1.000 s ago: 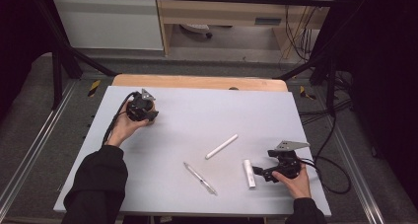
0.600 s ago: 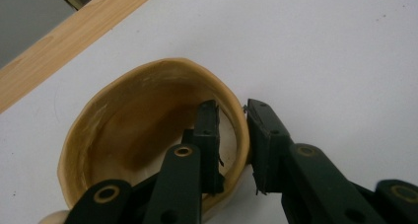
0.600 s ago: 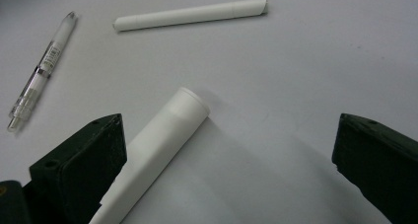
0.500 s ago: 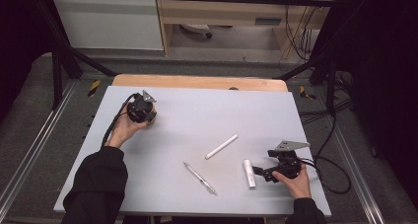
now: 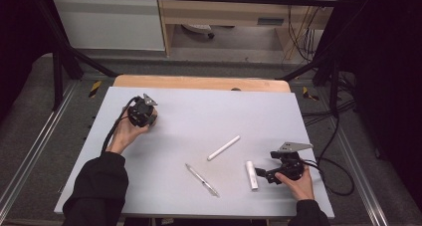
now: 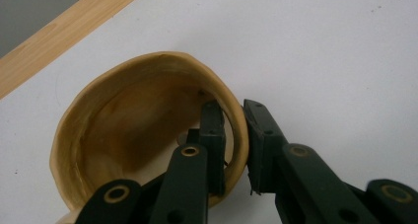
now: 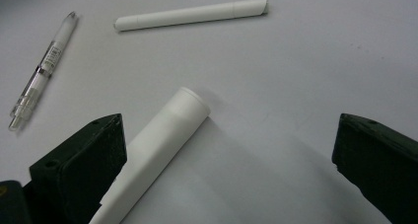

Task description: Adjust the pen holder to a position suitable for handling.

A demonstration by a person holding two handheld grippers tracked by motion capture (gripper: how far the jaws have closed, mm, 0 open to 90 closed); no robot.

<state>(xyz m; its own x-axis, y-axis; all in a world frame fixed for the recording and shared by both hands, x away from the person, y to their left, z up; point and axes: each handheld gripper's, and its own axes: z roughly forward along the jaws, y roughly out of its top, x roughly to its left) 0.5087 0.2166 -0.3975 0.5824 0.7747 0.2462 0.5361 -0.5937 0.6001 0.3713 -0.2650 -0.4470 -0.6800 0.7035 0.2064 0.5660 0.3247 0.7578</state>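
Note:
A small wooden bowl (image 6: 123, 135) lies tipped on the white tabletop (image 5: 209, 111) at the far left. My left gripper (image 6: 232, 109) is shut on its wall, one jaw inside and one outside; the jaws have just been closing onto that rim. In the high view the left gripper (image 5: 142, 111) and the hand cover most of the bowl. My right gripper (image 7: 226, 130) rests open at the near right, and a short white tube (image 7: 157, 145) lies between its jaws, close to the left one. The same tube (image 5: 252, 174) sits just left of the right gripper (image 5: 268, 173).
A longer white stick (image 5: 224, 147) lies mid-table and a clear pen (image 5: 202, 179) nearer the front edge; both appear beyond the right jaws, the stick (image 7: 192, 14) and the pen (image 7: 42, 71). A wooden strip (image 5: 199, 82) borders the far side. Cables trail off the right edge.

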